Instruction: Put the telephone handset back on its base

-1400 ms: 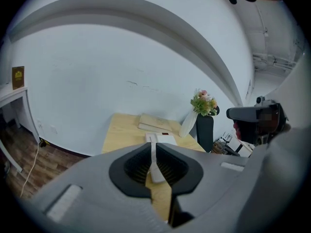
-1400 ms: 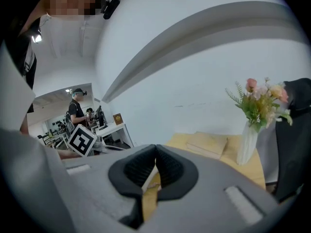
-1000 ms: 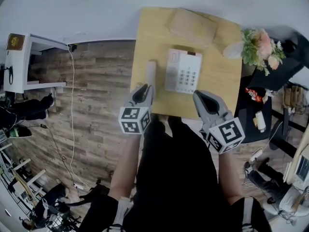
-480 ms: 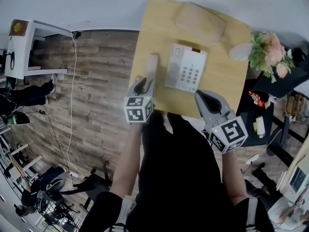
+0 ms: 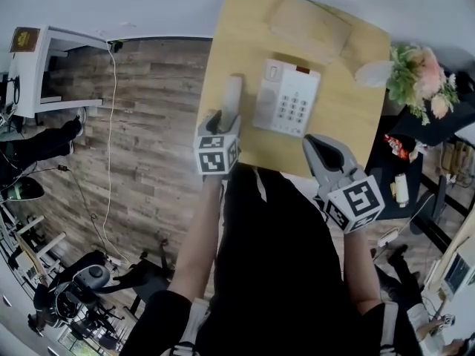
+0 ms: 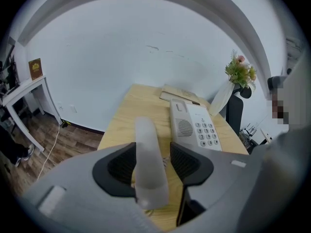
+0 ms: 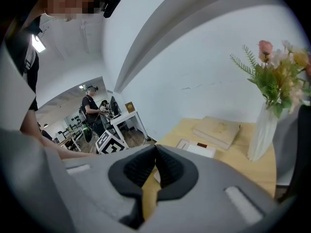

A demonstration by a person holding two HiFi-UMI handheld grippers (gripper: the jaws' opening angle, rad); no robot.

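The white handset (image 5: 232,95) lies flat on the wooden table (image 5: 349,117), just left of the white keypad base (image 5: 288,108), whose cradle is empty. My left gripper (image 5: 219,120) is at the handset's near end. In the left gripper view the handset (image 6: 148,154) runs between the two pads with a gap on its right side, and the jaws are opening. The base (image 6: 194,127) sits ahead to the right. My right gripper (image 5: 319,145) hovers over the table's near edge, shut with nothing in it, its pads (image 7: 146,166) touching.
A tan book (image 5: 310,19) lies at the table's far side. A white vase of flowers (image 5: 415,73) stands at the right corner. A dark side table (image 5: 386,173) with small items is to the right. A white shelf (image 5: 44,87) and a cable (image 5: 110,162) are on the left floor.
My left gripper has moved forward to the handset's near end and its jaws have spread around it. The right gripper has barely moved.
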